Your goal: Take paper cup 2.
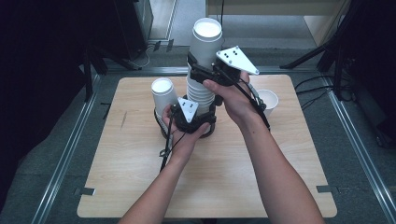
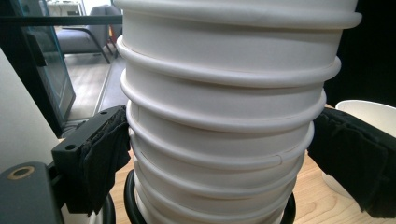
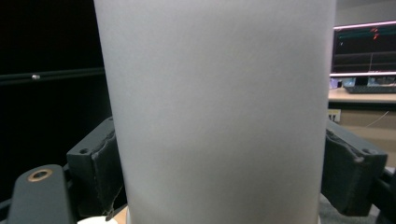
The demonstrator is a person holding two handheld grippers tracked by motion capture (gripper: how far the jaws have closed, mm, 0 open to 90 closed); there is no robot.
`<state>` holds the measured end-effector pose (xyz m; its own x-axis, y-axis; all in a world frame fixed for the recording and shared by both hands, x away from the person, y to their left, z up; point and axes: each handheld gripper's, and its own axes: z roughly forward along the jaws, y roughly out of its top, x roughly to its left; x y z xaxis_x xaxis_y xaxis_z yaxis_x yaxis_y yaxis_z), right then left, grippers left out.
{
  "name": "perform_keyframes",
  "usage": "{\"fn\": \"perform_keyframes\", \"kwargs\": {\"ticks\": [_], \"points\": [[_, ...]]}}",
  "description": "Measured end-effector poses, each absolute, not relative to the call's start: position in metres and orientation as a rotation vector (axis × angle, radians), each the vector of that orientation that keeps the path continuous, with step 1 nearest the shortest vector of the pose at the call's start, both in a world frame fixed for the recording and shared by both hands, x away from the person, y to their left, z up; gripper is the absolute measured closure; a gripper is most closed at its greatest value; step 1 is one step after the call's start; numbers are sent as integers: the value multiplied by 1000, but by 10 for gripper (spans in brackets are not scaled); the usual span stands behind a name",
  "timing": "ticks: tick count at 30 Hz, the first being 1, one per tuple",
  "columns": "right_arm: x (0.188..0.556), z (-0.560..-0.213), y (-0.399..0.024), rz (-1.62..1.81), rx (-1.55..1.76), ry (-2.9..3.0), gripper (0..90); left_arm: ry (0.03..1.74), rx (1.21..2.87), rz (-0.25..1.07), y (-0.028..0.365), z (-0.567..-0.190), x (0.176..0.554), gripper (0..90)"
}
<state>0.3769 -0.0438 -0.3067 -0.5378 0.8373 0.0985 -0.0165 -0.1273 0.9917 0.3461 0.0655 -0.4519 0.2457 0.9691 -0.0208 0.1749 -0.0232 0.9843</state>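
Table [image 1: 140,186]: a pale wood-grain top with rounded corners, set square to the camera in the high view.
Single cup [image 1: 268,101]: a white paper cup standing upright, mouth up, at 2 o'clock from the table's centre, near the right edge.
Upturned cup [image 1: 163,93]: a white cup base-up at 11 o'clock.
Floor [image 1: 355,154]: grey carpet ringing the table, crossed by metal rails left and right.
Cables [image 1: 317,86]: black leads trailing at 3 o'clock, off the table.
Monitor [image 3: 364,56]: a lit screen at 2 o'clock in the right gripper view, above a desk.
Chair [image 2: 86,39]: grey, at 10 o'clock in the left gripper view.
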Motion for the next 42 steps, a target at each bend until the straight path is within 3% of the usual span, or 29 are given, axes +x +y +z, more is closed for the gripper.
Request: {"fn": "perform_keyframes", "kwargs": {"ticks": [23,42], "points": [[362,-279,-52,1762,884,1325,142,1147,1451,930,66,-452,346,66],[357,-273,-84,1754,906,1251,141,1152,1443,922,66,-452,346,68]]}}
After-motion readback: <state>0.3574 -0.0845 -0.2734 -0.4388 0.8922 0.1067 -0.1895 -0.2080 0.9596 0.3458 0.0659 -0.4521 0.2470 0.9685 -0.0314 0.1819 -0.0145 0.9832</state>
